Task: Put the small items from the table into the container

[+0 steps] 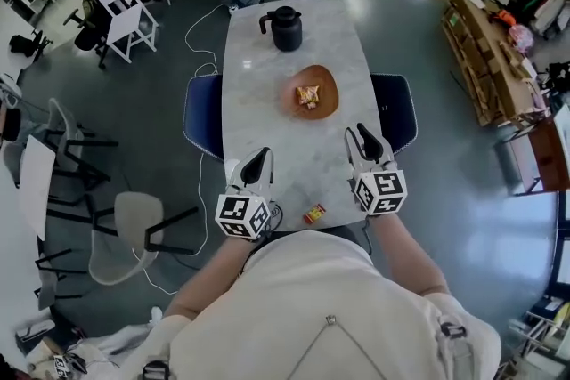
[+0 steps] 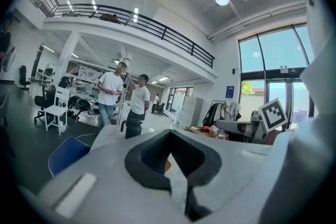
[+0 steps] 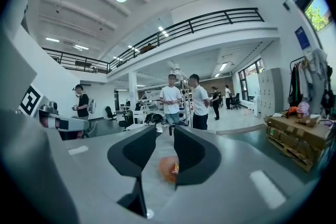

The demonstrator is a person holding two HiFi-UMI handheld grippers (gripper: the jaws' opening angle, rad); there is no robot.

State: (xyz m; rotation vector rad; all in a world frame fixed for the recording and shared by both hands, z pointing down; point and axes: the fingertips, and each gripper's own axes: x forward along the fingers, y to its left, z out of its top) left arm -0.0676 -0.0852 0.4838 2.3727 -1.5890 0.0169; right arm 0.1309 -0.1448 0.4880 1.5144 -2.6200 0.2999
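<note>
Both grippers hang level over the near end of the marble desk (image 1: pixel 258 102), pointing toward the top of the frame. The left gripper (image 1: pixel 262 157) has its fingers together at the tips, with nothing held. The right gripper (image 1: pixel 361 136) has its fingers part-way apart and is also empty; in its own view they frame the orange dish (image 1: pixel 329 84) at the desk's centre. One packet (image 1: pixel 308 97) already lies in that dish. The remaining small packet (image 1: pixel 314 214) sits at the desk's bottom edge, below both sets of fingertips and between the two marker cubes, about as near one hand as the other. Its long axis appears to run from lower left to upper right. Either gripper would likely need to draw back and tip downward to reach it.
</note>
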